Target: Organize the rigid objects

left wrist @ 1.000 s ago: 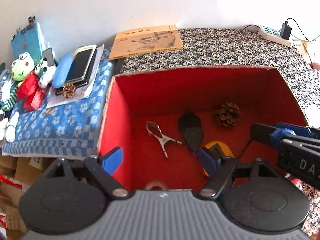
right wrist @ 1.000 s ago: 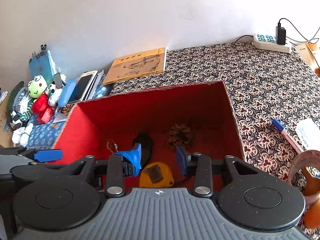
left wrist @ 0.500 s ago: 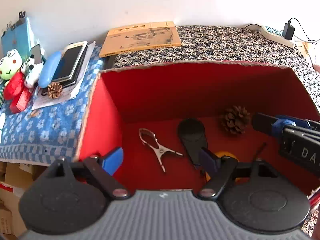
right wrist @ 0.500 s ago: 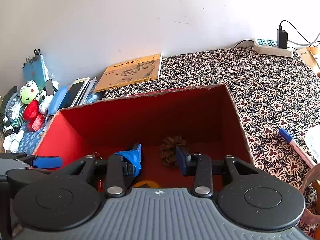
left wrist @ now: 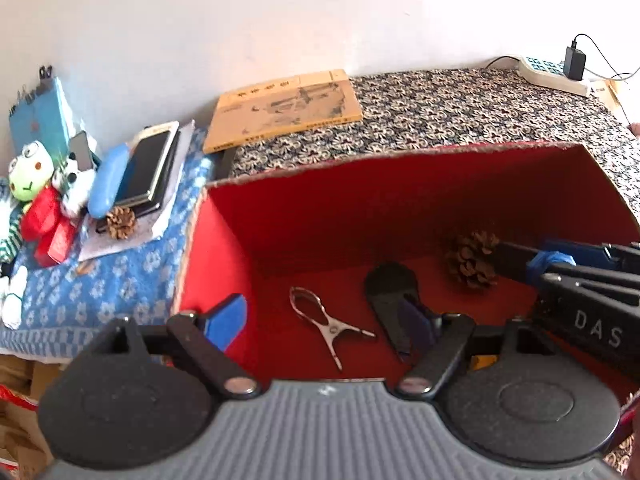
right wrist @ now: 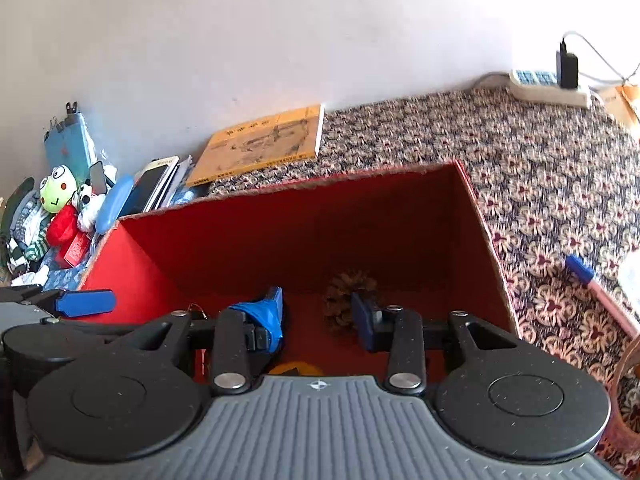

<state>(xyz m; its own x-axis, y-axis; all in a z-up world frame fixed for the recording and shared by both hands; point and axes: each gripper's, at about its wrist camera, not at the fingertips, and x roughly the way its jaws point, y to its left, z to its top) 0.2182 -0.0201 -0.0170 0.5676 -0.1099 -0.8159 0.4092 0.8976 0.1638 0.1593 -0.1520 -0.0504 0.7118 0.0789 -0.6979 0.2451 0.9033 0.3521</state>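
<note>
Box [left wrist: 224,264], red inside, open top, sits on the patterned cloth [left wrist: 460,116]; largest item in view. Beside it on the left, a blue flowered cushion [left wrist: 100,280] carries phones [left wrist: 146,168], a small pine cone [left wrist: 120,222] and a frog toy [left wrist: 26,178]. Yellow book [left wrist: 280,108] lies behind the box against the wall; power strip [left wrist: 552,76] at the far right corner.

Left gripper [left wrist: 324,320]: fingers wide apart, nothing between the pads, poised over the box's left part. Right gripper [right wrist: 316,312]: fingers partly apart, empty, held above the box floor; it also shows at the right edge of the left wrist view.

On the box floor, largest to smallest: black flat piece [left wrist: 390,292] at centre, pine cone [left wrist: 470,260] near the back wall, metal clip [left wrist: 324,320] left of centre, yellow item [right wrist: 296,368] mostly hidden under the right gripper. Blue-capped pen [right wrist: 584,276] lies on the cloth right of the box.
</note>
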